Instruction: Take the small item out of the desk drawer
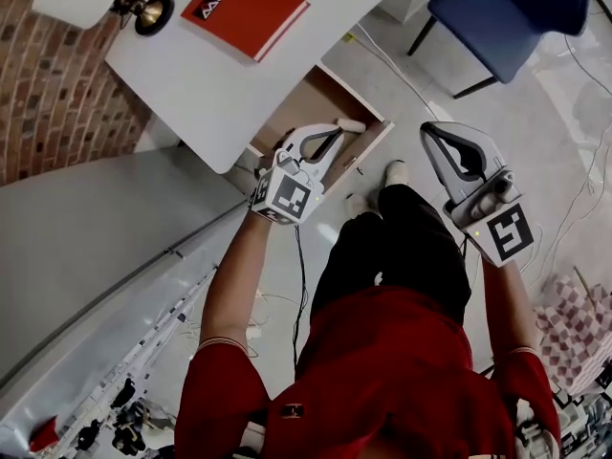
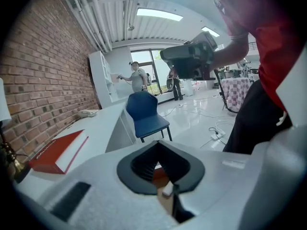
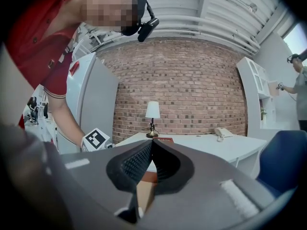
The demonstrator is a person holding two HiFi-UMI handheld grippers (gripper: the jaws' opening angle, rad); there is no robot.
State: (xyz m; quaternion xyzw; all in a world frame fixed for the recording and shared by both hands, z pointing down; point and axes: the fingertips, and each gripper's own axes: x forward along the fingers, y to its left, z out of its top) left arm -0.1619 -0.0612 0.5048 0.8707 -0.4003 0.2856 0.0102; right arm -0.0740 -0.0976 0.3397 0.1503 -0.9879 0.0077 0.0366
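The desk drawer [image 1: 311,103] stands pulled open under the white desk [image 1: 191,75], its wooden inside showing. A small pale item [image 1: 352,124] lies at the drawer's front edge. It also shows as a small white block [image 2: 167,189] below the jaws in the left gripper view. My left gripper [image 1: 337,130] hangs just over that front edge, jaws shut with nothing between them [image 2: 157,143]. My right gripper [image 1: 427,128] is held off to the right over the floor, apart from the drawer, also shut and empty [image 3: 151,142].
On the desk lie a red book [image 1: 247,8] and a small lamp [image 1: 143,12]. A blue chair [image 1: 507,12] stands at the far right. Cables run across the floor [image 1: 564,218]. A brick wall [image 1: 48,94] is on the left. My own legs are below the drawer.
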